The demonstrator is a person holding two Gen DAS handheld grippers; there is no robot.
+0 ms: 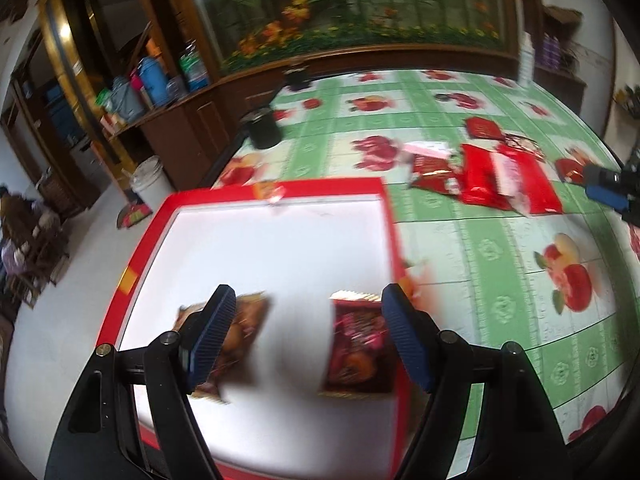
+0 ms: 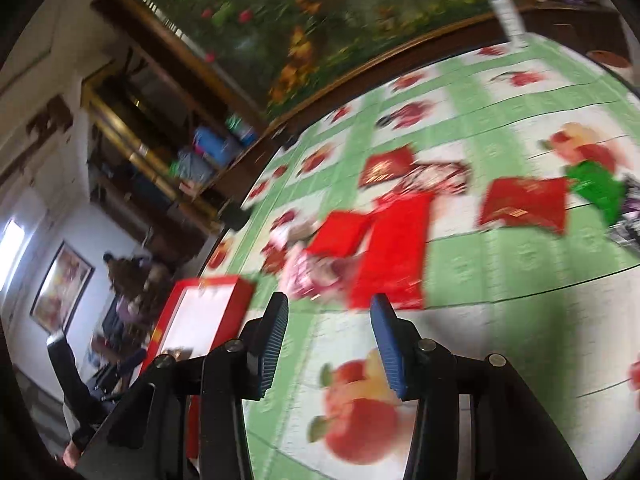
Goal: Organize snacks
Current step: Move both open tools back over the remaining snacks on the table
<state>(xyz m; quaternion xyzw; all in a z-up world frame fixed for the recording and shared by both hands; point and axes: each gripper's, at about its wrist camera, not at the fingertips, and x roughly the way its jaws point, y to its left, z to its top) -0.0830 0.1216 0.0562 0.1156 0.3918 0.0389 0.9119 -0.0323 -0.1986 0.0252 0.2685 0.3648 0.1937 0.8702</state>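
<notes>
Below our left gripper (image 1: 306,344), whose jaws stand apart with nothing clamped between them, lies the red box (image 1: 276,194) with its white floor; two snack packets rest in it, a brown packet (image 1: 244,328) by the left finger and a dark red packet (image 1: 356,344) against the box's right wall. Farther ahead and to the right, the loose pile of red snack bags (image 1: 492,180) waits on the tabletop (image 1: 480,240), with the other gripper showing at the far right edge. From the right wrist, our right gripper (image 2: 330,344) hangs over bare cloth, jaws apart and empty; the long red bag (image 2: 390,252) lies just ahead, its long axis running away from us, and we judge this hand nearer. The box sits to the left.
</notes>
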